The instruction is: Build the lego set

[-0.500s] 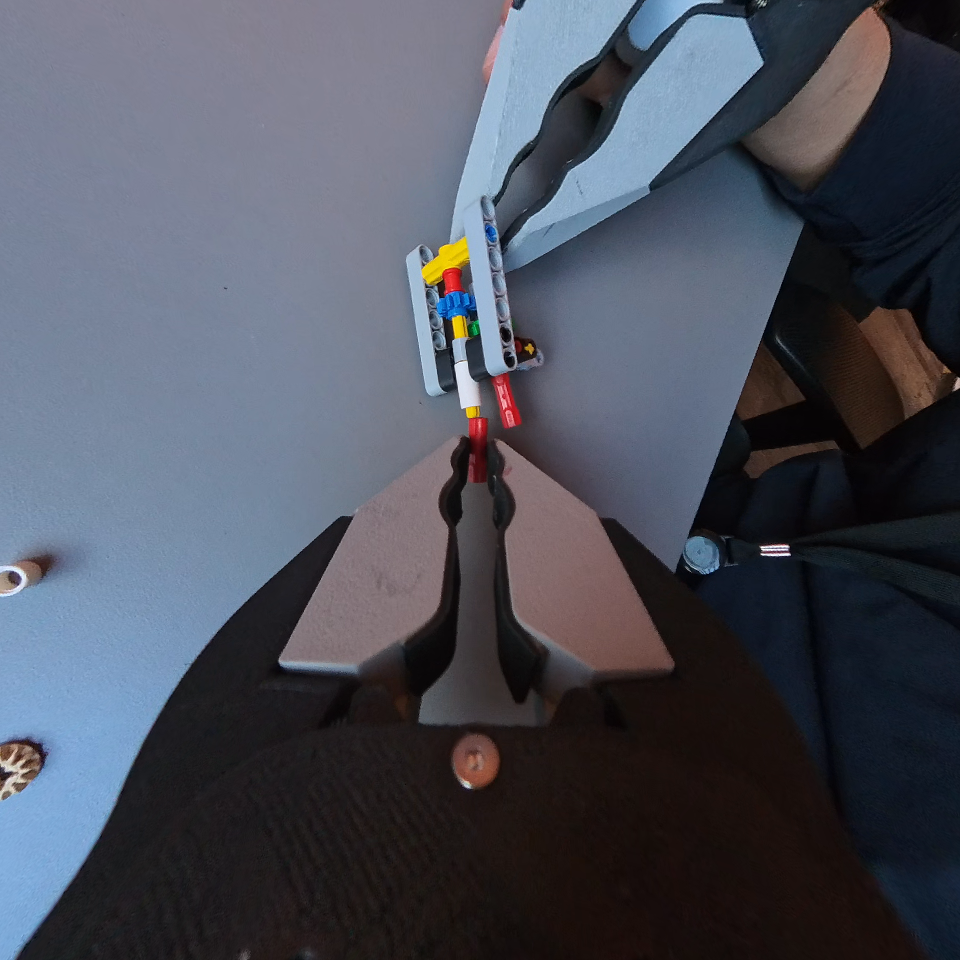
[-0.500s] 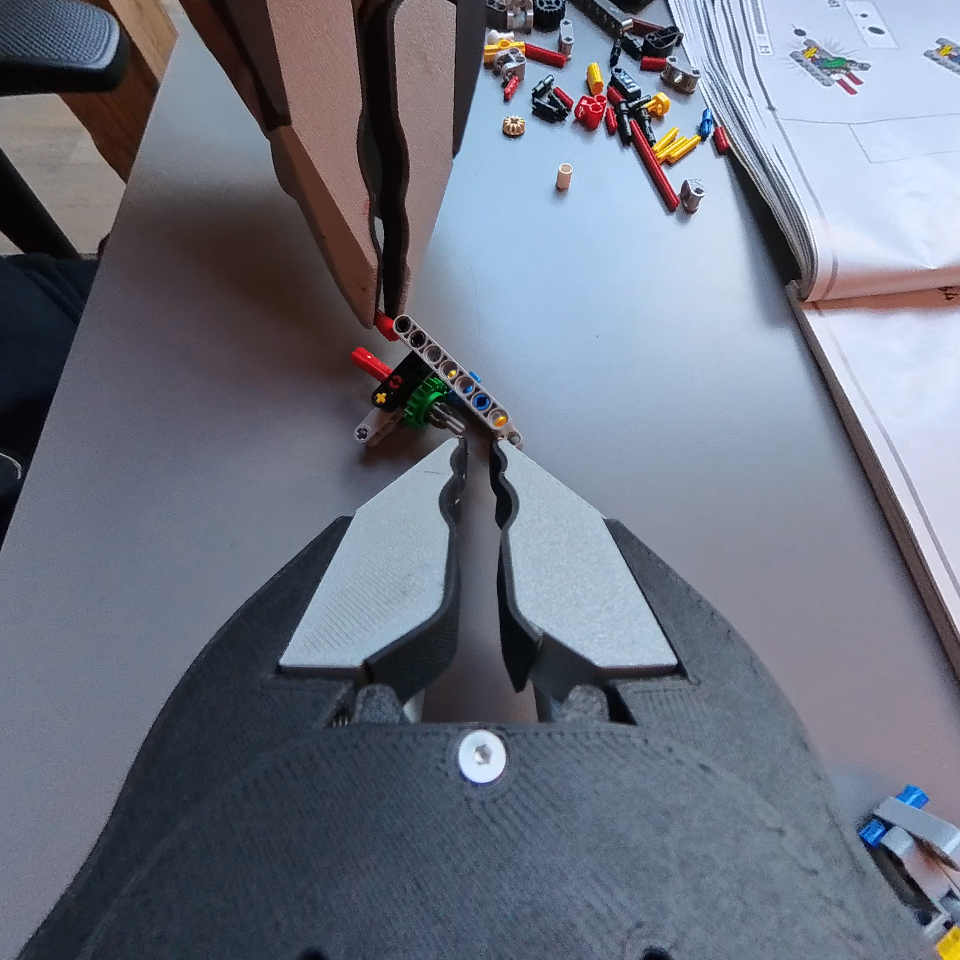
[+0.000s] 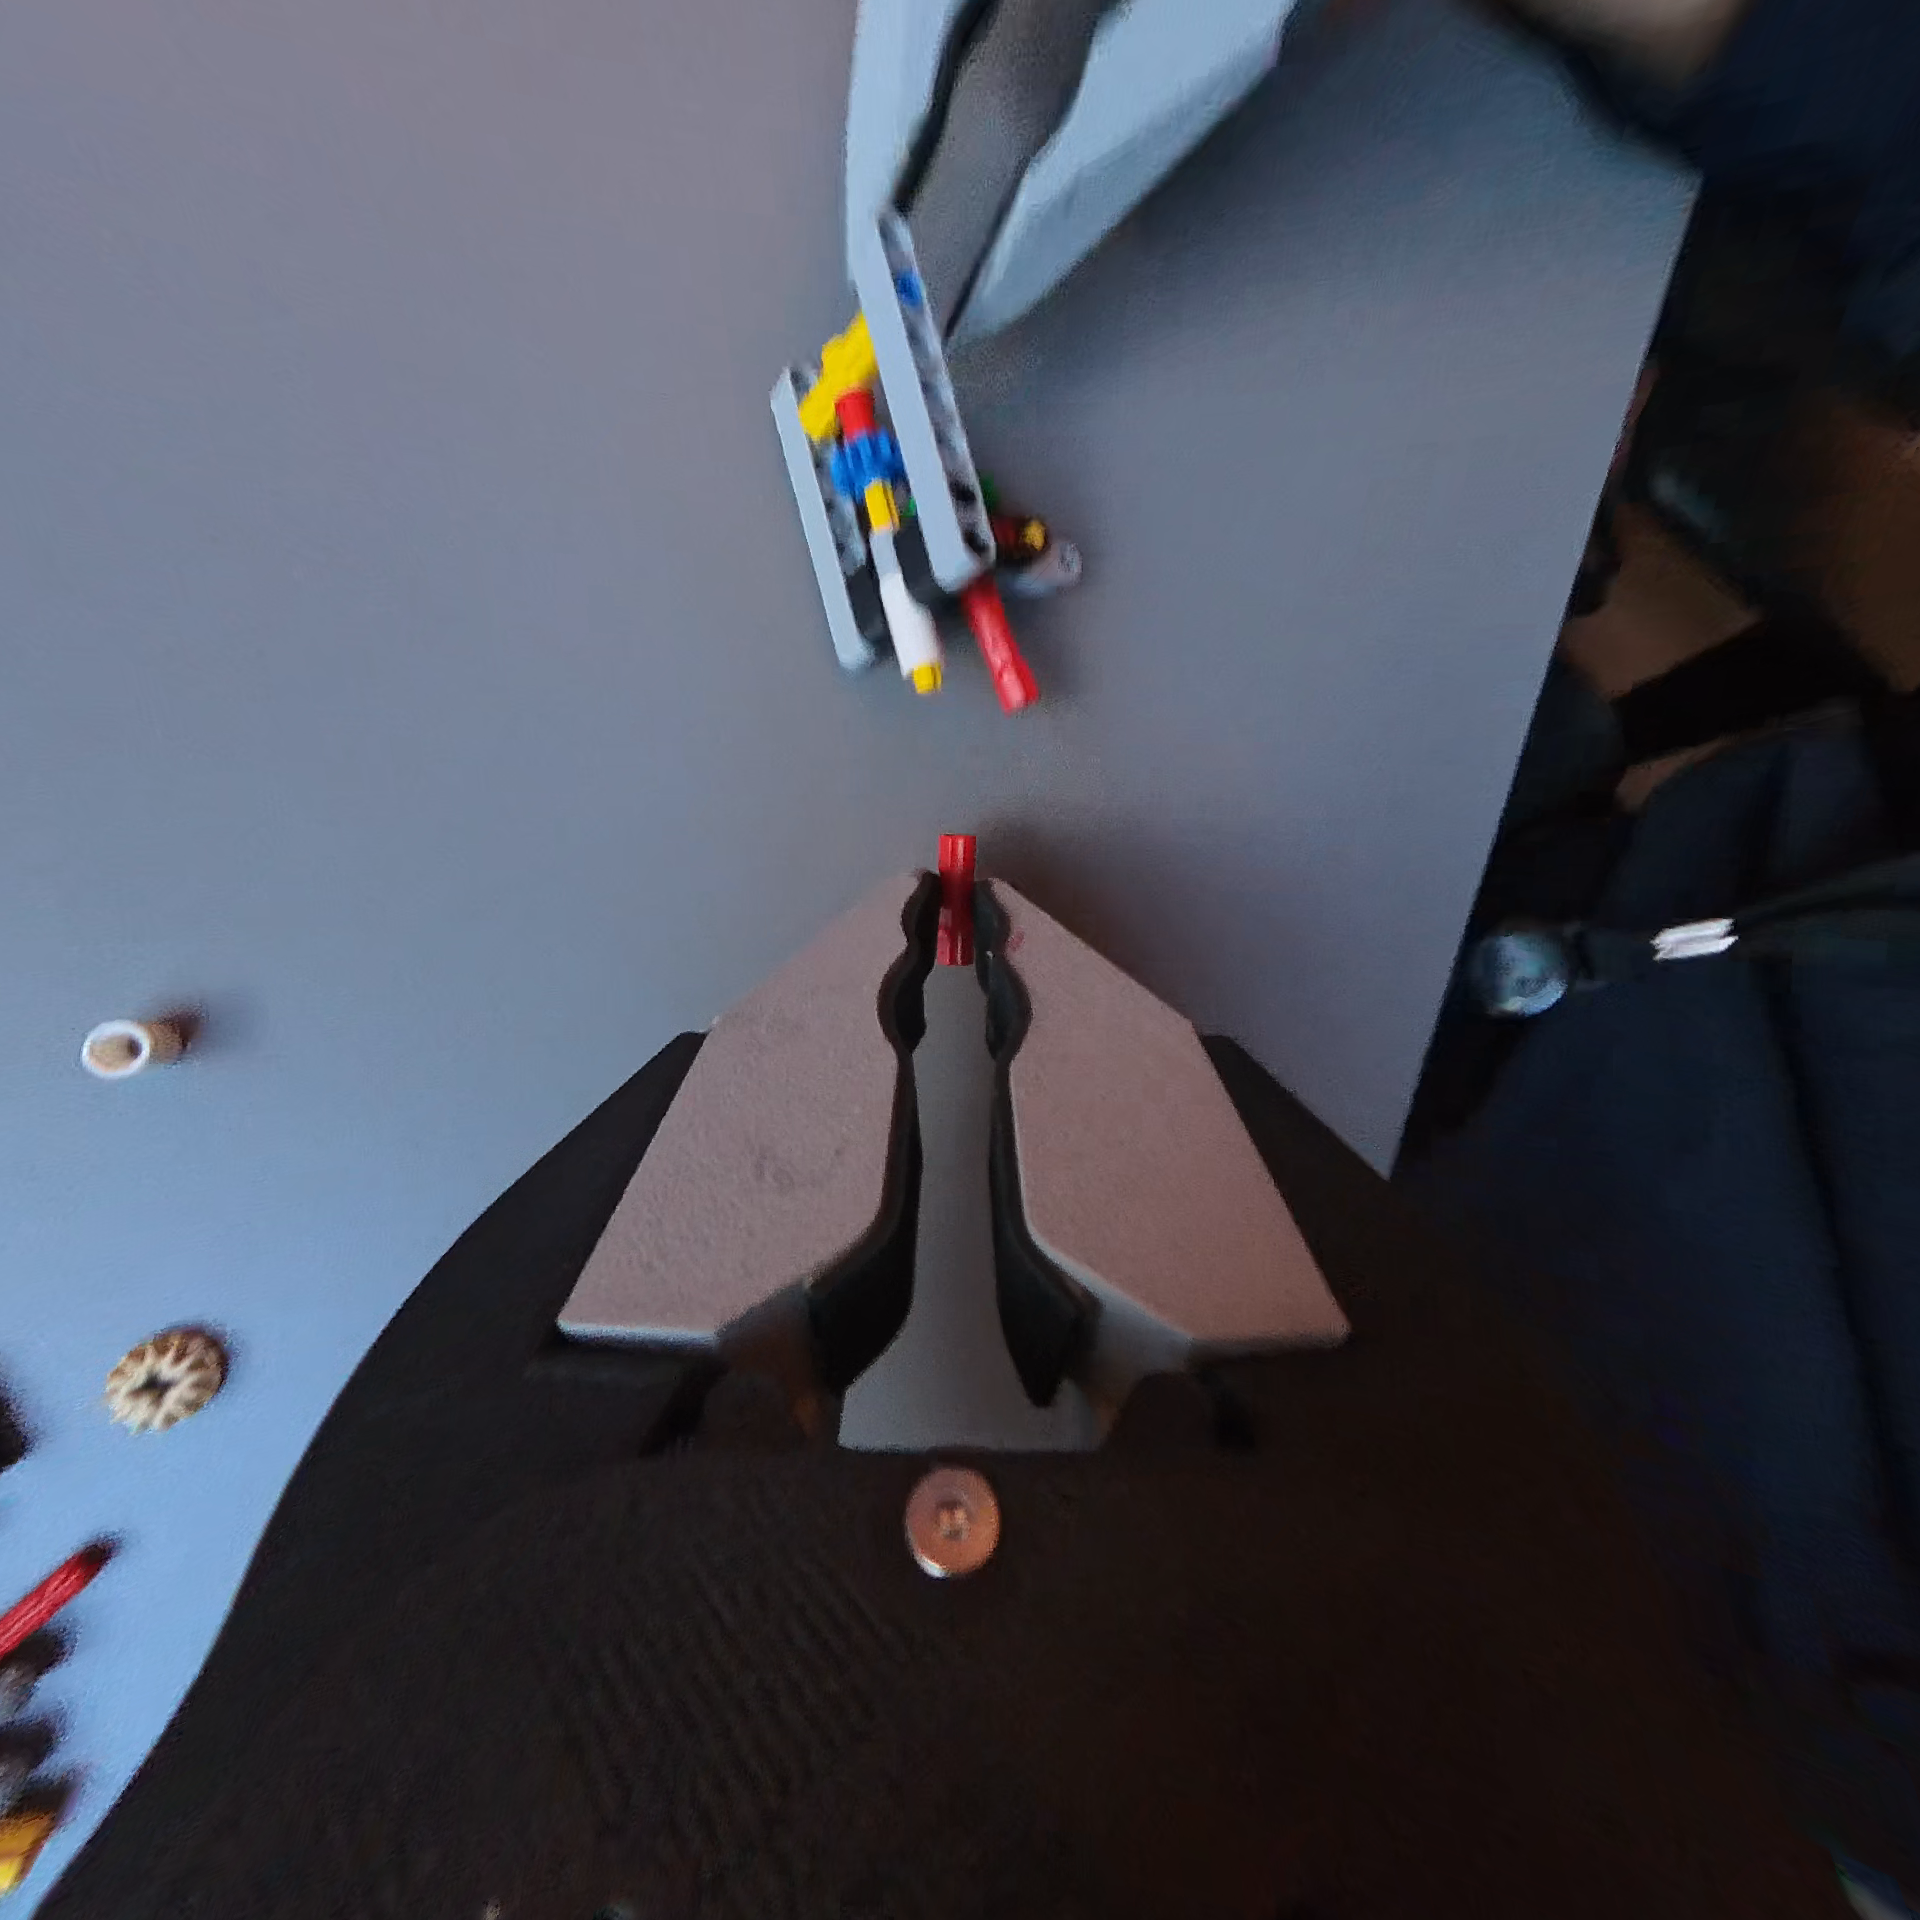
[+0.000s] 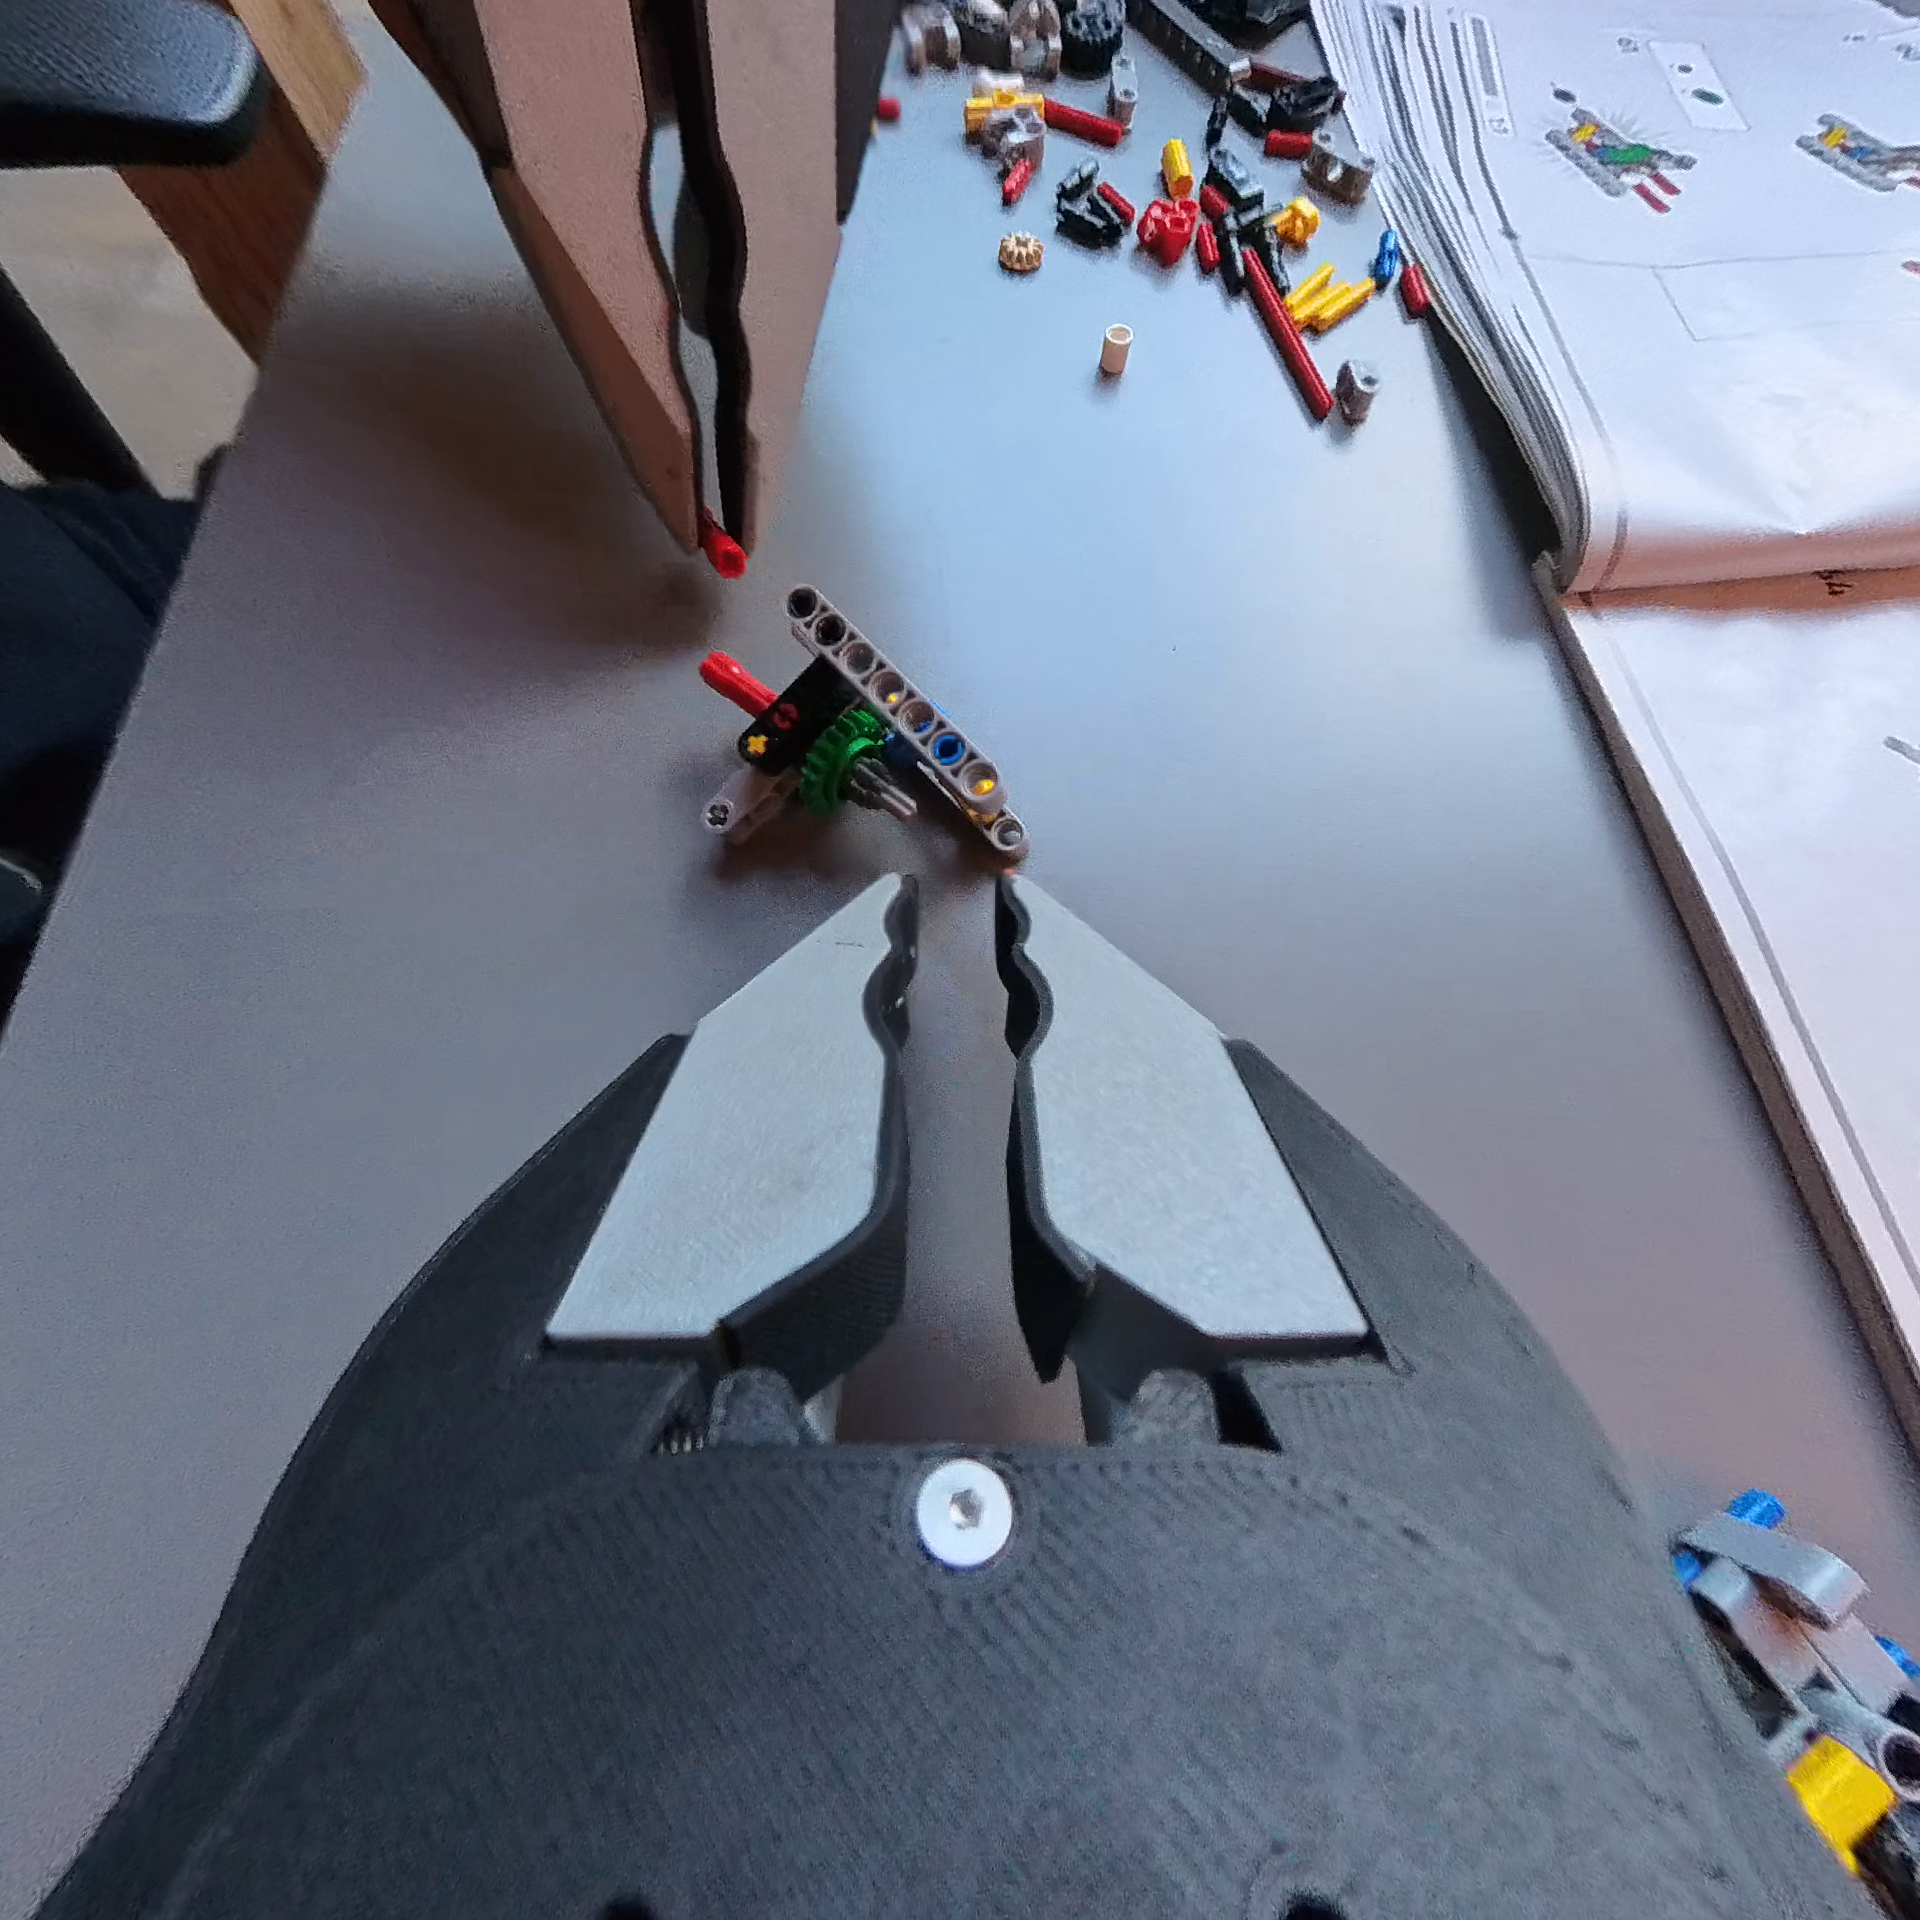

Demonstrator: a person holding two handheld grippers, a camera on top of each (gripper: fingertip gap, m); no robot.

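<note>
Left gripper (image 3: 954, 883): I hold a small red pin (image 3: 954, 902) pinched between the fingertips, both pads pressing on it, its end poking out past the tips.

Right gripper (image 4: 954, 883): my jaws stand slightly apart with nothing between them; the right fingertip (image 4: 1013, 891) sits just beside the near end of the grey perforated beam (image 4: 902, 717), and I cannot tell whether it touches.

Assembly (image 3: 902, 499): a small build of grey beams, yellow and blue parts, a white sleeve and a red axle, resting on the grey table (image 3: 364, 520).

Change: half a second ago the red pin's tip was right at the assembly's yellow axle end and my right jaws were narrower, at the beam; now the pin is well apart from the assembly and the right jaws have widened, so I judge the beam released.

Left wrist view only: both grey beams side by side with the parts between them; a tan gear (image 3: 164, 1377) and a white sleeve (image 3: 133, 1044) at the left edge; the view is blurred.

Right wrist view only: a green gear (image 4: 840, 764) on the assembly's near side, a scatter of loose parts (image 4: 1195, 197) at the far end, an open instruction booklet (image 4: 1714, 312), and a second grey build (image 4: 1808, 1652) at lower right.
</note>
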